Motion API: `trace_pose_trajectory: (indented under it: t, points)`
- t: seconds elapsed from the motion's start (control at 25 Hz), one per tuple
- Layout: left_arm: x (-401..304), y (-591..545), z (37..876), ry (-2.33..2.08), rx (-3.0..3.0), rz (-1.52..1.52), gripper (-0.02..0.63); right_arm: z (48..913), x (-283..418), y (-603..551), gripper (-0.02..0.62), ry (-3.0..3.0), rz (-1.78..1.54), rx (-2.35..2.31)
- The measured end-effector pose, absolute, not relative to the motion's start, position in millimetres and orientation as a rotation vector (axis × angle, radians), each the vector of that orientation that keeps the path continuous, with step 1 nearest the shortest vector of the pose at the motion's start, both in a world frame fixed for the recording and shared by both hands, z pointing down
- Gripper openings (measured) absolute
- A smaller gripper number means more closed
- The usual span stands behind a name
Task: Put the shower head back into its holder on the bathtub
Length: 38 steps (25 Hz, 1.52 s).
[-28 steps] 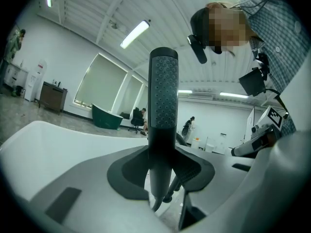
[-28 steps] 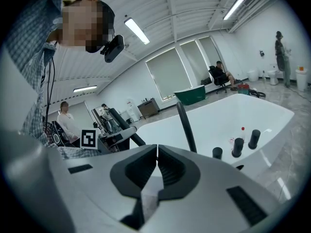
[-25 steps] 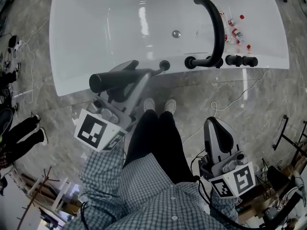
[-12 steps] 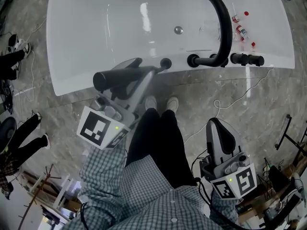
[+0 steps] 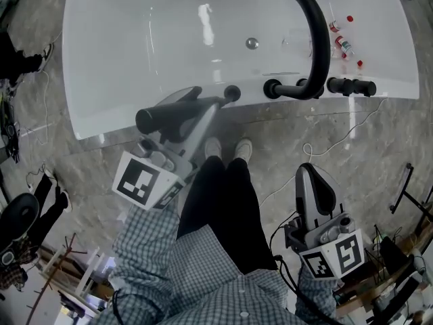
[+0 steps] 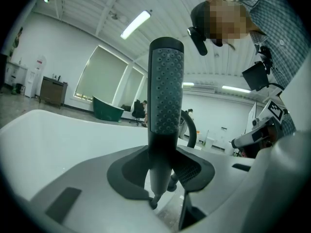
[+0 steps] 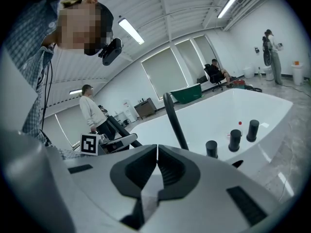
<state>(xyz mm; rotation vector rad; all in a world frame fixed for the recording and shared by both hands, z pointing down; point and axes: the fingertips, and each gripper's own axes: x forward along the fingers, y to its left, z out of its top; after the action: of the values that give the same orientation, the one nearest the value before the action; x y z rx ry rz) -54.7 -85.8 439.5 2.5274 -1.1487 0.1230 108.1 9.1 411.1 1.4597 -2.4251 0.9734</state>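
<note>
The black wand-shaped shower head [image 5: 183, 107] lies crosswise in my left gripper [image 5: 196, 114], whose jaws are shut on its handle. Its thin end [image 5: 232, 92] reaches over the near rim of the white bathtub [image 5: 135, 53]. In the left gripper view the shower head [image 6: 165, 91] stands upright, its dotted spray face toward the camera, clamped low down by the left gripper [image 6: 160, 171]. Black fittings [image 5: 270, 88] sit on the rim by the curved black spout [image 5: 316, 32]. My right gripper [image 5: 312, 176] hangs shut and empty at lower right, away from the tub; its jaws [image 7: 156, 159] meet.
Black knobs [image 5: 348, 85] stand right of the spout. Small red-capped bottles [image 5: 342, 42] lie on the tub's far corner. A drain [image 5: 252, 43] shows in the tub floor. A white cable [image 5: 338, 137] trails over the marble floor. My shoes [image 5: 226, 147] stand just before the tub.
Both grippers have sunk a little and sit slightly lower in the picture. The left keeps its hold on the shower head. A bystander at the left edge has moved.
</note>
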Motion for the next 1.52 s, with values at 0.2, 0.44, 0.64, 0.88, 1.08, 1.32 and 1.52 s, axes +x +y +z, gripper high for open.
trace_pose_trajectory:
  t: [0.2, 0.44, 0.64, 0.88, 1.08, 1.32, 1.52]
  points:
    - [-48, -90, 453, -1.151, 2.527, 0.13, 0.14, 423, 106, 13, 0.018, -2.433, 0.934, 1.412]
    - [-43, -91, 472, -1.146, 2.524, 0.173, 0.14, 432, 104, 12, 0.019, -2.444, 0.963, 1.405]
    - [-37, -91, 489, -1.141, 2.528, 0.223, 0.14, 440, 107, 13, 0.019, -2.438, 0.974, 1.4]
    - [-29, -96, 505, -1.138, 2.523, 0.25, 0.14, 449, 116, 15, 0.019, -2.422, 0.994, 1.407]
    - [-27, -99, 517, -1.151, 2.502, 0.262, 0.14, 454, 122, 16, 0.018, -2.416, 1.007, 1.407]
    - [-22, -101, 531, -1.158, 2.491, 0.3, 0.14, 461, 129, 15, 0.018, -2.399, 1.026, 1.415]
    - [-19, -104, 541, -1.167, 2.485, 0.319, 0.14, 469, 133, 13, 0.018, -2.39, 1.04, 1.409]
